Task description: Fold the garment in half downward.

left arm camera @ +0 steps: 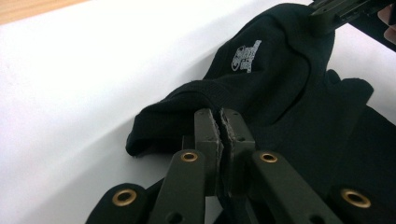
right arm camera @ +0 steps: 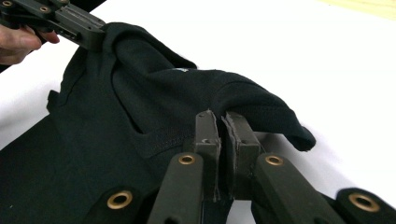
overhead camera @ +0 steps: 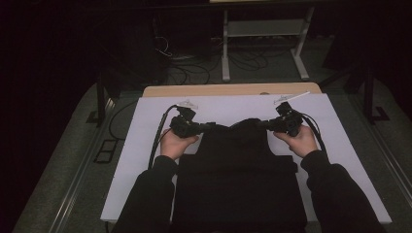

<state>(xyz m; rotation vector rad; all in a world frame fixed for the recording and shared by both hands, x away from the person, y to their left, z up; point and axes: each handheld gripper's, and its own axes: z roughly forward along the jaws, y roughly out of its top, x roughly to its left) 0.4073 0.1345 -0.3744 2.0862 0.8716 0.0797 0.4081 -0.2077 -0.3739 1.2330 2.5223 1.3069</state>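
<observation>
Fabric, black and knitted, lies across the near middle of the white-covered desk (overhead camera: 145, 160): a black garment (overhead camera: 238, 179) spread flat, its lower part reaching the near edge and its upper end lifted between the two claws. The left claw (overhead camera: 212, 126), held in the person's left hand (overhead camera: 175, 144), is pressed together on the garment's upper left edge; in the left gripper view the two black jaws meet on a fold of the cloth (left arm camera: 219, 128), which bunches up and curls over just beyond them. The right claw (overhead camera: 262, 124), held in the right hand (overhead camera: 300, 141), is likewise pinching the upper right edge, and the right gripper view shows its jaws closed on a thick rolled hem (right arm camera: 223, 125) that droops to the desk on the far side. Between the two grips the cloth rises in a low hump off the white surface. A small white printed logo (left arm camera: 246, 55) sits on the raised part near the collar. Each gripper view also catches the opposite claw clamped on the far corner of the cloth. Both dark sleeves (overhead camera: 145, 194) of the person come in from the near edge, either side of the garment. Beyond the white cover a strip of bare wooden desktop (overhead camera: 228, 90) shows at the far edge.
</observation>
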